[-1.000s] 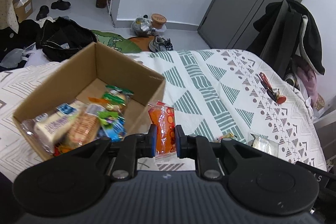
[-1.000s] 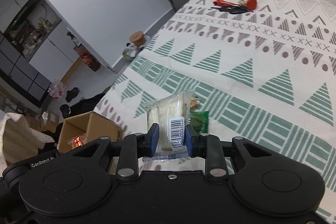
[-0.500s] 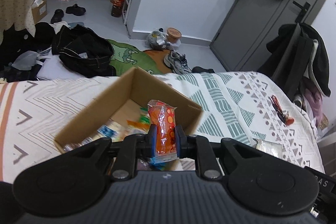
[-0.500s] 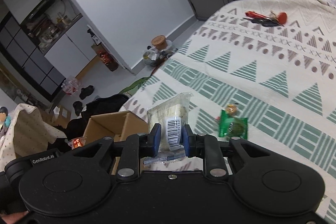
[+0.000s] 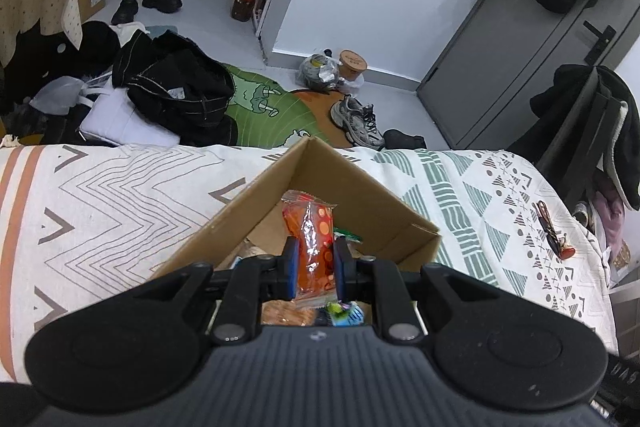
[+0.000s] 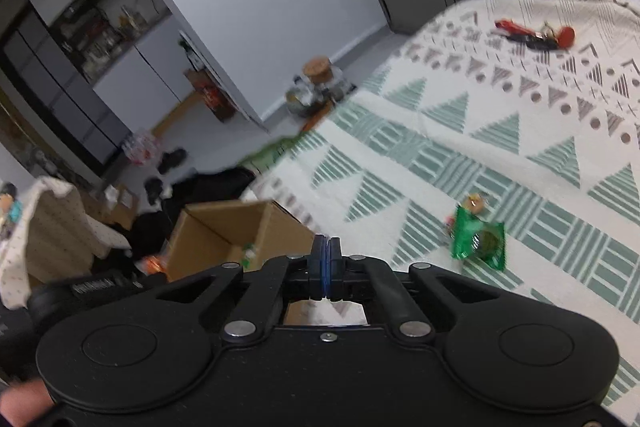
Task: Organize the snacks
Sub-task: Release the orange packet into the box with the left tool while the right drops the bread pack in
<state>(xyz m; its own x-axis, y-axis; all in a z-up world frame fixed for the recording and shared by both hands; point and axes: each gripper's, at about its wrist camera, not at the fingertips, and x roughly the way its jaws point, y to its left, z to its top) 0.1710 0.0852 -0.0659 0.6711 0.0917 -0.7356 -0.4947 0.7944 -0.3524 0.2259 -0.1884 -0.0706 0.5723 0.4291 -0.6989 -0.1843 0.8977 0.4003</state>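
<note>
Here, a patterned bedspread (image 5: pixel 132 211) fills most of the scene, w/ a cardboard box (image 5: pixel 396 215) on it. Left gripper (image 5: pixel 315 269) hovers over the box, clamped on an orange snack packet (image 5: pixel 310 227); next move is likely a release. Right gripper (image 6: pixel 326 267), jaws pressed together, holds nothing. Only the right view shows a green snack packet (image 6: pixel 478 239) lying loose, well apart from the box.

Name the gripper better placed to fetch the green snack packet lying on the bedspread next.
Right. The right gripper is shut on nothing, with the green snack packet near it. The left gripper holds an orange packet above the cardboard box.
</note>
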